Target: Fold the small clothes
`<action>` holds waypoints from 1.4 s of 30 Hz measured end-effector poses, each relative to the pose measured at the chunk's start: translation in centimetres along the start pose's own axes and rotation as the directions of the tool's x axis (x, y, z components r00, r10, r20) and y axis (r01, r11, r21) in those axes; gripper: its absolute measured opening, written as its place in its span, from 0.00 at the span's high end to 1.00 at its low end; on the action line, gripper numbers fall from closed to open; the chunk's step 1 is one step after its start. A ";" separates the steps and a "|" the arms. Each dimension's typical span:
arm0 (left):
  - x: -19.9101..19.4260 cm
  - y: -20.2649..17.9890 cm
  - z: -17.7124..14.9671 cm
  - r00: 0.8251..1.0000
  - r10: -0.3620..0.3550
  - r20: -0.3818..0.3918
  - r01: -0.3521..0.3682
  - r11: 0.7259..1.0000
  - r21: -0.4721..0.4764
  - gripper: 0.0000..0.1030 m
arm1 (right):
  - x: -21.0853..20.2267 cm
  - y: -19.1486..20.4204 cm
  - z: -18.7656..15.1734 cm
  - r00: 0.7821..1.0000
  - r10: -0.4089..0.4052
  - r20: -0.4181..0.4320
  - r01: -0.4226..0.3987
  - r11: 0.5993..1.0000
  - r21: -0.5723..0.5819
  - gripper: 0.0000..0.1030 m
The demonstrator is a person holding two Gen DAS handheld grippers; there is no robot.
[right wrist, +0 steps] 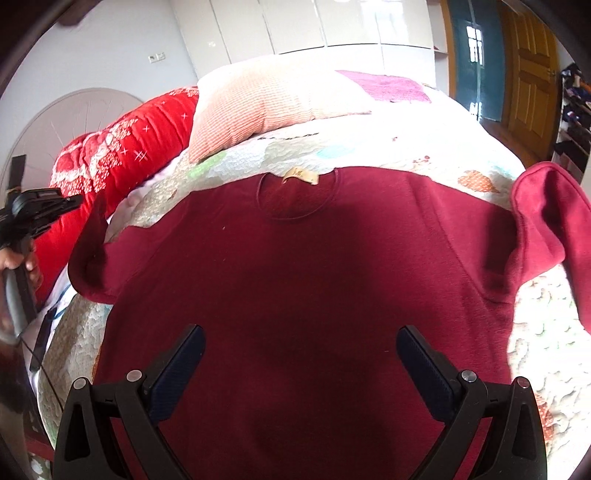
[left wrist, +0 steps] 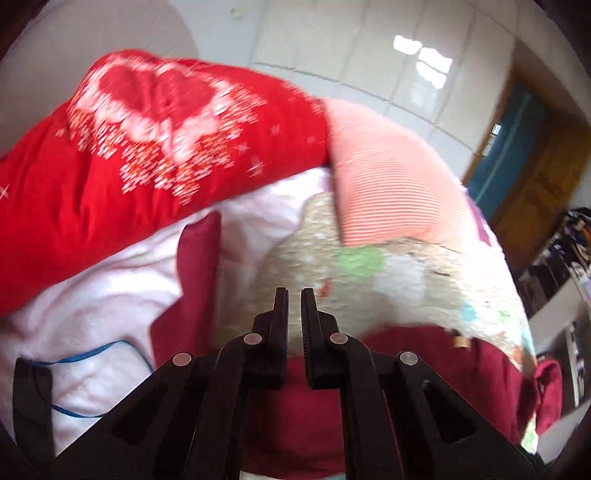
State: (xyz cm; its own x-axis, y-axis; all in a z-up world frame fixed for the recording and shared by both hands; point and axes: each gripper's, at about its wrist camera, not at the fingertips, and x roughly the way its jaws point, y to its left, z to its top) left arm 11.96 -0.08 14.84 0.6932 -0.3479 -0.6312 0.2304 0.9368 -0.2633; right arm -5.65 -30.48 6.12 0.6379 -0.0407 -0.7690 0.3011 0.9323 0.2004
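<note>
White wardrobe doors [right wrist: 295,26] and a wooden door [right wrist: 532,70] stand behind a bed spread with a patterned quilt [right wrist: 369,151], where a dark red shirt [right wrist: 295,277] lies flat, collar toward the pillows. Above its lower part hangs the right claw [right wrist: 301,356], jaws spread wide and holding nothing, while the left claw [left wrist: 294,295], jaws drawn together with nothing visible between them, points over the shirt's left edge. Beyond lie a striped pink pillow [right wrist: 258,103] and a red bolster [left wrist: 129,147].
</note>
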 end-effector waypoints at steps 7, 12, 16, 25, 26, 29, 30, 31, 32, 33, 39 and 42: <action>-1.3 -13.3 -5.0 0.976 -0.205 -0.074 0.215 0.964 0.155 0.95 | -3.3 -4.7 0.7 0.999 -0.041 0.035 0.037 0.992 0.125 0.00; 1.3 -11.3 -5.4 0.995 -0.012 -0.099 0.026 0.990 0.137 0.89 | -4.3 -5.5 0.6 0.996 -0.071 0.046 0.067 0.993 0.096 0.00; 2.7 -5.8 -4.7 0.970 0.231 -0.073 -0.218 0.965 0.147 0.31 | -2.9 -5.9 0.5 0.999 -0.047 0.022 0.043 0.990 0.135 0.00; 13.6 2.3 -2.9 0.772 0.611 -0.174 -0.548 0.779 0.306 0.22 | 0.9 -3.5 -0.4 0.999 0.008 -0.051 -0.004 0.998 0.066 0.00; 15.0 2.9 -3.0 0.747 0.638 -0.186 -0.565 0.757 0.329 0.22 | 1.2 -3.6 -0.5 0.999 0.004 -0.054 -0.001 0.998 0.062 0.00; 16.4 4.9 -3.0 0.761 0.617 -0.201 -0.556 0.779 0.290 0.34 | 1.7 -3.9 -0.6 0.998 0.000 -0.065 0.004 0.998 0.062 0.00; 16.0 5.5 -2.8 0.785 0.584 -0.206 -0.536 0.807 0.247 0.63 | 1.9 -4.0 -0.7 0.998 -0.001 -0.068 0.005 0.998 0.064 0.00; 15.6 6.1 -2.6 0.786 0.579 -0.216 -0.539 0.813 0.221 0.85 | 2.0 -4.1 -0.7 0.998 -0.003 -0.069 0.007 0.998 0.065 0.00; 15.1 6.6 -2.4 0.785 0.576 -0.228 -0.541 0.816 0.204 0.91 | 2.0 -4.2 -0.7 0.998 -0.002 -0.070 0.007 0.998 0.066 0.00; 14.3 7.1 -2.2 0.813 0.537 -0.226 -0.510 0.843 0.169 0.91 | 2.0 -4.3 -0.8 0.998 -0.001 -0.069 0.006 0.998 0.067 0.00; 6.2 5.7 -1.4 0.965 0.202 -0.165 -0.201 0.979 0.023 0.92 | 1.0 -4.5 -0.8 0.999 0.008 -0.046 -0.004 0.996 0.086 0.00; 1.6 1.2 -1.8 0.994 0.046 -0.097 -0.041 0.998 0.053 0.92 | 0.2 -4.8 -0.7 1.000 0.006 -0.026 -0.003 0.995 0.101 0.00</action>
State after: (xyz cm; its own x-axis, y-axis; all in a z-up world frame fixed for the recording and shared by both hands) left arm 12.06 0.41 12.19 0.6336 -0.3068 -0.7102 0.2380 0.9508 -0.1984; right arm -7.48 -34.67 4.62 0.6206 -0.0261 -0.7837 0.3696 0.8912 0.2631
